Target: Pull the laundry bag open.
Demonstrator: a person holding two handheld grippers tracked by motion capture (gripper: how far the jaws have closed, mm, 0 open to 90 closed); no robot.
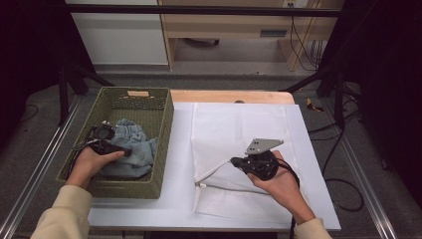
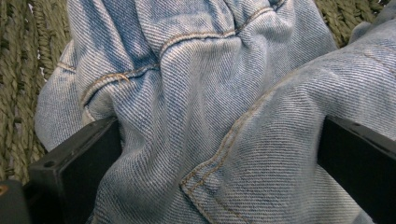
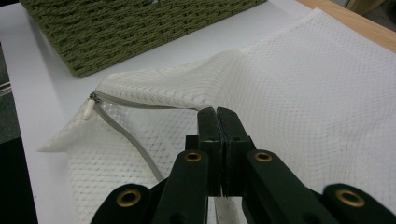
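Over at the table's [image 1: 318, 149] left edge, the left gripper [image 1: 119, 149] reaches into the woven basket [image 1: 164, 149], jaws spread wide around the jeans [image 2: 210, 116]. Toward the right edge, the right gripper [image 3: 217, 116] pinches the mesh laundry bag's [image 1: 224, 124] zippered opening, jaws clamped together.

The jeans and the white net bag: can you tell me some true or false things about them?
1. The jeans lie inside the green woven basket. True.
2. The left gripper has its jaws wide apart around the denim. True.
3. The right gripper has its jaws wide open. False: they are shut on the edge of the mesh bag.
4. The mesh bag is zipped fully closed. False: its mouth gapes open beside the zipper pull.
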